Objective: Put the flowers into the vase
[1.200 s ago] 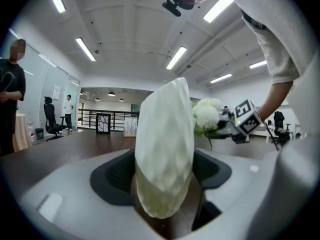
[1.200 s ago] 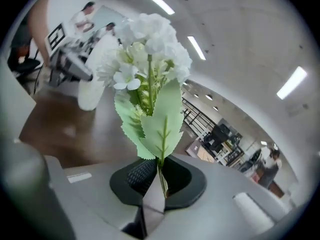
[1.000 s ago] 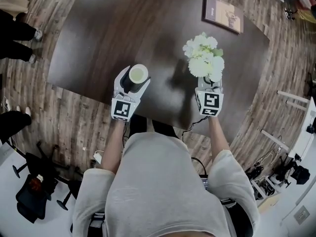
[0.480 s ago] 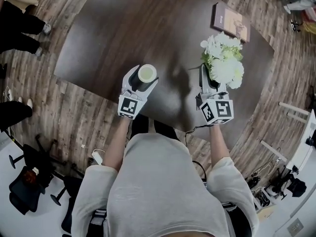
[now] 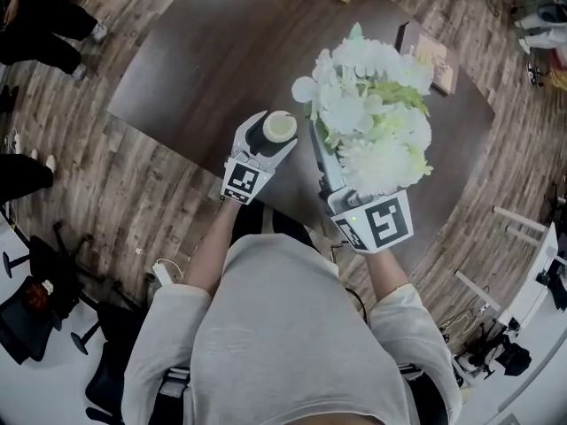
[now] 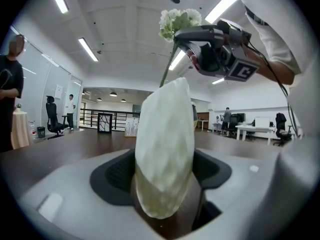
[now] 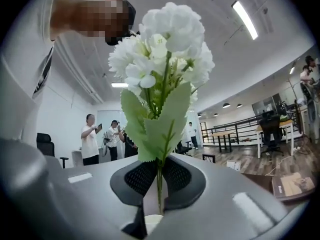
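right gripper (image 7: 159, 183) pinches the stem of white flowers (image 5: 372, 122), blooms hiding its jaw tips from above, while left gripper (image 5: 263, 142), jaws wide, clasps the vase (image 5: 279, 127), body mostly hidden.

Dark table (image 5: 195, 69) on wood-plank floor (image 5: 124, 211). 1 book (image 5: 438, 60) at its far right corner. Black chair (image 5: 31, 304) at lower left.

Dark brown desk (image 5: 204, 51) on grey-brown plank floor (image 5: 133, 193). Black office chairs (image 5: 31, 312) stand left of the desk. Strip lights (image 6: 88, 49) on white ceiling (image 6: 125, 44) above desk; black railing (image 6: 100, 119) beyond its far edge.
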`<state>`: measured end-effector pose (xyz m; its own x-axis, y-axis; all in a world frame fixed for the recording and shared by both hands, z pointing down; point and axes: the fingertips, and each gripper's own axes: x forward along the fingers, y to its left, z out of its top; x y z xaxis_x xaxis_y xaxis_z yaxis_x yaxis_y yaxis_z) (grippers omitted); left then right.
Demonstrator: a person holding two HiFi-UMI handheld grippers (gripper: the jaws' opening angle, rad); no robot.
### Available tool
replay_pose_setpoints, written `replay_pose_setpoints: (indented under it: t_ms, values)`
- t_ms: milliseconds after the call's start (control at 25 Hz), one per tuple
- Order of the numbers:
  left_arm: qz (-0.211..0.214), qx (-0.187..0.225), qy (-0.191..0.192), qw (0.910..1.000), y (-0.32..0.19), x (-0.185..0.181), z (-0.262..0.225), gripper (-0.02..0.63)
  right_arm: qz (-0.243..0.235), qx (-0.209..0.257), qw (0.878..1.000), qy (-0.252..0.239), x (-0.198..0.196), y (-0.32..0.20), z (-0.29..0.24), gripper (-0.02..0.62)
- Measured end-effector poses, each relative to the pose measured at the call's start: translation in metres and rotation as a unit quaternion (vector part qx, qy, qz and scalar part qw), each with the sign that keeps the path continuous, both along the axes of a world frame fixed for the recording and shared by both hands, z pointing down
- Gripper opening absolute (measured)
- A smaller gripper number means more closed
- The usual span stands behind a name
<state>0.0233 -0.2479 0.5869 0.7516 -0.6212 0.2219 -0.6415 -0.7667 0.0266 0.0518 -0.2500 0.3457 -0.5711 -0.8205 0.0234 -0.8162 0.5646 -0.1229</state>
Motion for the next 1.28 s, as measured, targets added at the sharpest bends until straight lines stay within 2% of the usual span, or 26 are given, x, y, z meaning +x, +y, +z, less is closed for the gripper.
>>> replay_pose_setpoints:
  t_ms: [320,720,800,1040,1280]
  values:
    - [0.001,0.001,0.003,1.0,0.002,-0.005,-0.001,0.342,-0.02,-0.045,0.998,0.038,-0.031,0.005,0.055,0.028]
    - [0.005,-0.001,0.002,1.0,-0.002,-0.001,0.002,0.342,-0.01,-0.053,0.993,0.107,-0.041,0.013,0.121,0.055]
    - [0.005,-0.001,0.002,1.0,0.0,-0.002,0.002,0.342,-0.007,-0.048,0.992,0.12,-0.043,0.016,0.127,0.078]
    - [0.007,-0.002,0.002,1.0,0.0,-0.005,0.001,0.342,-0.001,-0.022,0.985,0.168,-0.054,0.025,0.125,0.216]
    - [0.008,-0.002,0.001,1.0,0.0,-0.004,-0.002,0.342,0.029,-0.06,0.986,0.151,-0.041,0.023,0.143,0.261]
